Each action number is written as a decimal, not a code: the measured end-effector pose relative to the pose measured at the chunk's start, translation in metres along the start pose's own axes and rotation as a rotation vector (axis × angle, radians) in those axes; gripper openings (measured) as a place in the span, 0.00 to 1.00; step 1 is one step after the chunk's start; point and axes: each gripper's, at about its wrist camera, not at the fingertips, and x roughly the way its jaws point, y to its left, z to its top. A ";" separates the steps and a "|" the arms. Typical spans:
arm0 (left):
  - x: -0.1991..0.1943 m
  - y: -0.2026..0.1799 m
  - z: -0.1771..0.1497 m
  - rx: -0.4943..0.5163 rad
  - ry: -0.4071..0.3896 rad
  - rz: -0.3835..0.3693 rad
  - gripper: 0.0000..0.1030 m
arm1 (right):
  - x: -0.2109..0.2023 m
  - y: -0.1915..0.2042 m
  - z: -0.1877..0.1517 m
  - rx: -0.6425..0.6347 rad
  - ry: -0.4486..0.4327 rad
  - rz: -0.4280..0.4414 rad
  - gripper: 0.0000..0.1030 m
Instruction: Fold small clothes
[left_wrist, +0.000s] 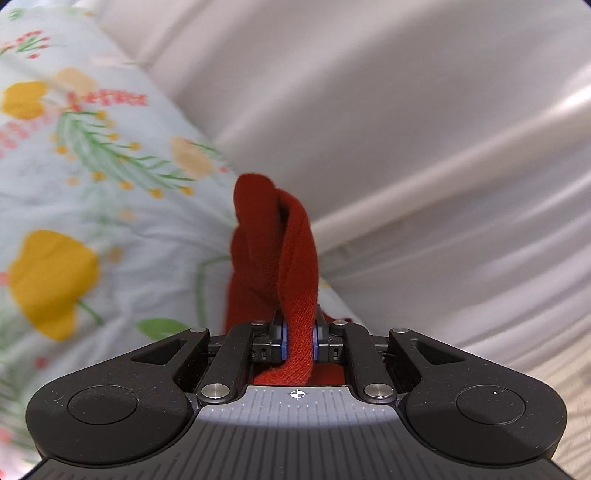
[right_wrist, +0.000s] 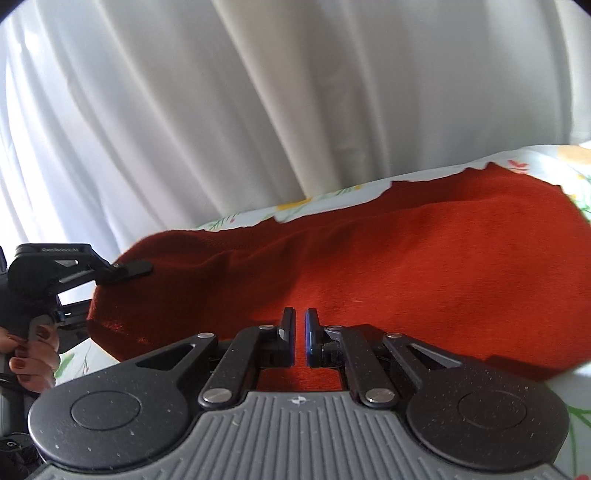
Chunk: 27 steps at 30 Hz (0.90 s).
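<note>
Counting the items in view gives one red garment (right_wrist: 369, 266), two tools, one floral bed sheet (left_wrist: 92, 229) and one white curtain (right_wrist: 221, 110).

Left tool (left_wrist: 300, 338): in the left wrist view, its two blue-padded fingers (left_wrist: 283, 338) are closed on a rolled band of the red garment. The band runs between the pads and stands up in front of the tool as a twisted, upright fold. The rest of the garment drops out of sight behind this fold. In the right wrist view, the same tool appears at the left edge, with one black finger lying against the garment's left end. A hand (right_wrist: 33, 354) with dark-painted nails holds the tool handle; the hand is cut off by the frame edge.

Right tool (right_wrist: 300, 338): its fingers stand almost fully closed, with only a narrow slit between the pads. Nothing is clamped between them. The fingertips sit over the near part of the garment; whether they touch the cloth cannot be told.

Red garment: it lies spread across the floral bed sheet, with its left end raised in the left tool. Its near edge is hidden behind the right tool body, and its right side is blurred. The type of garment cannot be made out.

Floral bed sheet: pale, with yellow flowers and green stems; blurred in the left wrist view.

White curtain: it hangs in folds behind the bed and fills the far background in both views.
</note>
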 end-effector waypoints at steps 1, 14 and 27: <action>0.006 -0.011 -0.006 0.026 0.015 -0.012 0.12 | -0.006 -0.004 0.000 0.008 -0.011 -0.007 0.05; 0.073 -0.038 -0.091 0.177 0.155 0.018 0.24 | -0.035 -0.037 0.006 0.098 -0.058 -0.047 0.05; -0.001 -0.025 -0.056 0.148 0.018 0.100 0.54 | -0.014 -0.012 0.029 0.037 -0.021 0.085 0.05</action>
